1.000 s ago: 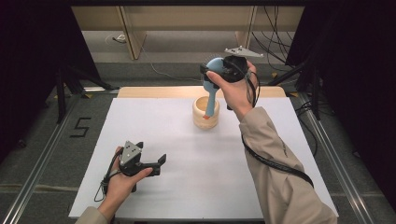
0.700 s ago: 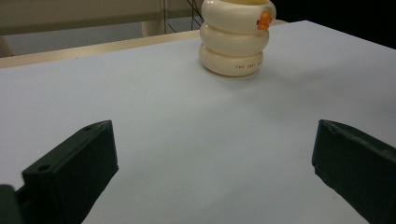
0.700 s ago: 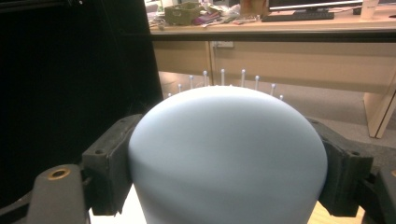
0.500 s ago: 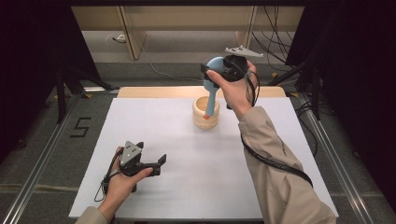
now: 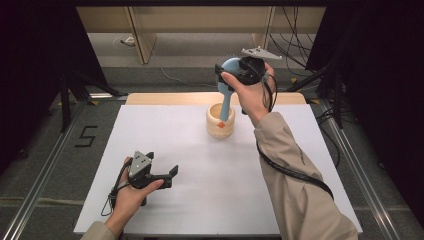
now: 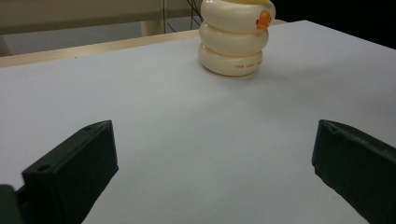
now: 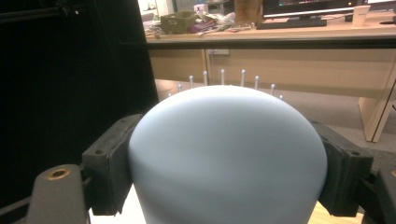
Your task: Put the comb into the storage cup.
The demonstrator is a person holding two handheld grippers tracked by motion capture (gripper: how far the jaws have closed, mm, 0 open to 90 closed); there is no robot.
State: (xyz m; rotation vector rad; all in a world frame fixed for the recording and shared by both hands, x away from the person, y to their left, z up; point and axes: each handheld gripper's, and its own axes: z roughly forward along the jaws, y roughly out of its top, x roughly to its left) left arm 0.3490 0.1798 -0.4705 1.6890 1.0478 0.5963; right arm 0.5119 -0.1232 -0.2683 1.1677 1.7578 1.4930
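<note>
A light blue hairbrush (image 5: 227, 87) stands upright with its handle down inside a cream ringed cup (image 5: 220, 120) at the table's far middle. My right gripper (image 5: 231, 75) is shut on the brush's rounded head (image 7: 227, 154), jaws pressed on both sides, bristle tips showing past the top. The cup (image 6: 236, 37) has an orange duck mark and small lettering. My left gripper (image 5: 167, 176) rests on the white table at the near left, held by a hand, its jaws open with nothing between them, aimed toward the cup.
The white table top (image 5: 190, 165) has a wooden strip along its far edge (image 5: 165, 98). Cables (image 5: 295, 55) and a wooden desk frame (image 5: 142, 40) stand on the floor beyond. A "5" mark (image 5: 86, 136) is on the floor at the left.
</note>
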